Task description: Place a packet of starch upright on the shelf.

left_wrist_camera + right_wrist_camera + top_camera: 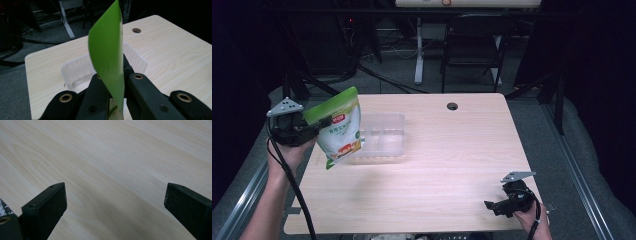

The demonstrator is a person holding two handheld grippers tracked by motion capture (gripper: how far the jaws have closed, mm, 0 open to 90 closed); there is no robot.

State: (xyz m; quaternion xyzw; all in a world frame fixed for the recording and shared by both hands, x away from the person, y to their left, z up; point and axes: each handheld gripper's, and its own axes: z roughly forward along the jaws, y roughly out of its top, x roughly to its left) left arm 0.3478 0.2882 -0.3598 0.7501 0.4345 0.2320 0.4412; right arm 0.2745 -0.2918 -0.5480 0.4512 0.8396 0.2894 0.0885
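A green and white food pouch (339, 128) is held up in the air by its green top, over the left edge of the bench (437, 165), just beside a clear plastic tub (382, 134). The left gripper (318, 125) has its fingers (140, 86) pinched tight on the pouch top. The step looks like putting the pouch into the tub, so it likely has to be moved over the tub and lowered. The left hand is raised. The right gripper (494, 206) is rested low near the front right corner, its fingers (47, 206) wide apart.
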